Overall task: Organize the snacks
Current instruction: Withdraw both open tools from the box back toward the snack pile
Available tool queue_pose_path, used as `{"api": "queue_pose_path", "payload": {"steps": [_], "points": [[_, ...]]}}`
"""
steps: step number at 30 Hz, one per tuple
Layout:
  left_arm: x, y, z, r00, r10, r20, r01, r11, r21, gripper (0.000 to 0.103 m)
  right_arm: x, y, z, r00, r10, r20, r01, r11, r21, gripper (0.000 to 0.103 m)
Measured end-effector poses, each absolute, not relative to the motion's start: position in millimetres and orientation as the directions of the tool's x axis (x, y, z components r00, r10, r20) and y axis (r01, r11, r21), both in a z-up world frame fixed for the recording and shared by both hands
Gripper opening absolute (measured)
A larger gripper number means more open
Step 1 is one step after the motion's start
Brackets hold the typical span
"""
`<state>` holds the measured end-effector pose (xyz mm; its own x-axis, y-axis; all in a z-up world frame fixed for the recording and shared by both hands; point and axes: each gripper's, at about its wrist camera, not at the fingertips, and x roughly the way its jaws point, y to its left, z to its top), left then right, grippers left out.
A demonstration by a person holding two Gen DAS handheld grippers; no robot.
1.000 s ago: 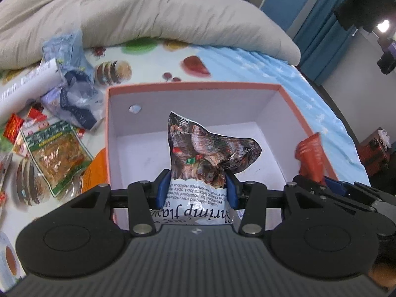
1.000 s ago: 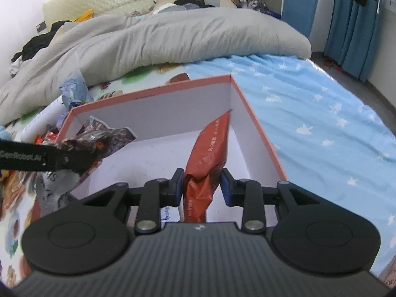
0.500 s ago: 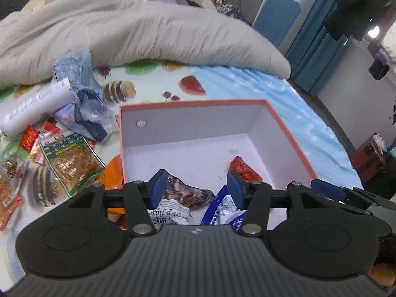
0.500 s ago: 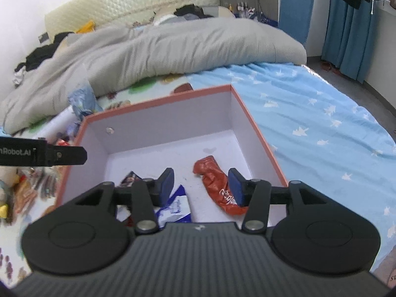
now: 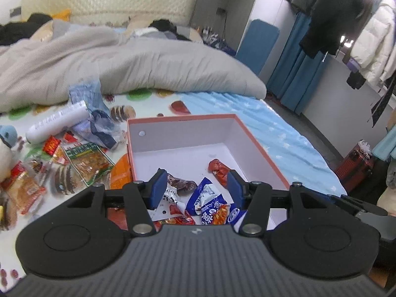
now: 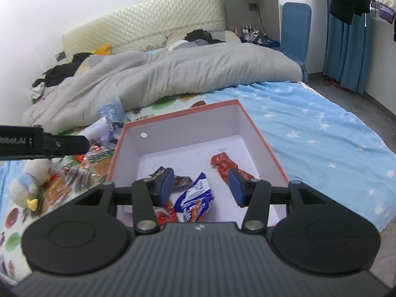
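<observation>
L gripper (image 5: 195, 188), R gripper (image 6: 200, 188): both angled down above orange box (image 6: 259, 133), jaws apart, empty; snack packs inside.

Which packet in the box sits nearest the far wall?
The crumpled red packet, on the right side of the box. The blue-and-white packet and the dark packet lie closer to the near edge.

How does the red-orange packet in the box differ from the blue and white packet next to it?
The red-orange packet is one plain colour, twisted and narrow; the blue and white packet is printed, broader and puffier. The red-orange packet lies nearer the box's right wall, the blue and white packet more toward the middle and nearer the camera. Both lie loose on the box floor, gripped by neither gripper.
</observation>
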<state>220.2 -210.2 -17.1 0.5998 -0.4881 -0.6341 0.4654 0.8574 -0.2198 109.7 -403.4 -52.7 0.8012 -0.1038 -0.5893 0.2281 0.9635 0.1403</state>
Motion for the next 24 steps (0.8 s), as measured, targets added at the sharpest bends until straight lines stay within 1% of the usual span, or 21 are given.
{"api": "queue_pose_path", "payload": {"steps": [4,12,19,24], "points": [[189,-195,-5,0.602,-0.517,-0.609,0.495,0.840,-0.223,0.059,90,-394,-43,0.820,-0.091,-0.565,0.215,0.964,0.155,0.051],[139,-166,22,0.648,-0.523,-0.554,0.497,0.841,-0.213,0.059,53,-380,-27,0.848,-0.088,-0.522,0.198,0.967,0.158,0.051],[104,-135,38,0.696,-0.491,-0.524,0.472,0.863,-0.182,0.059,34,-356,-23,0.862,-0.056,-0.503,0.154,0.976,0.156,0.051],[78,-107,48,0.729,-0.458,-0.508,0.451,0.881,-0.147,0.059,23,-340,-24,0.861,0.001,-0.509,0.099,0.981,0.169,0.051]]}}
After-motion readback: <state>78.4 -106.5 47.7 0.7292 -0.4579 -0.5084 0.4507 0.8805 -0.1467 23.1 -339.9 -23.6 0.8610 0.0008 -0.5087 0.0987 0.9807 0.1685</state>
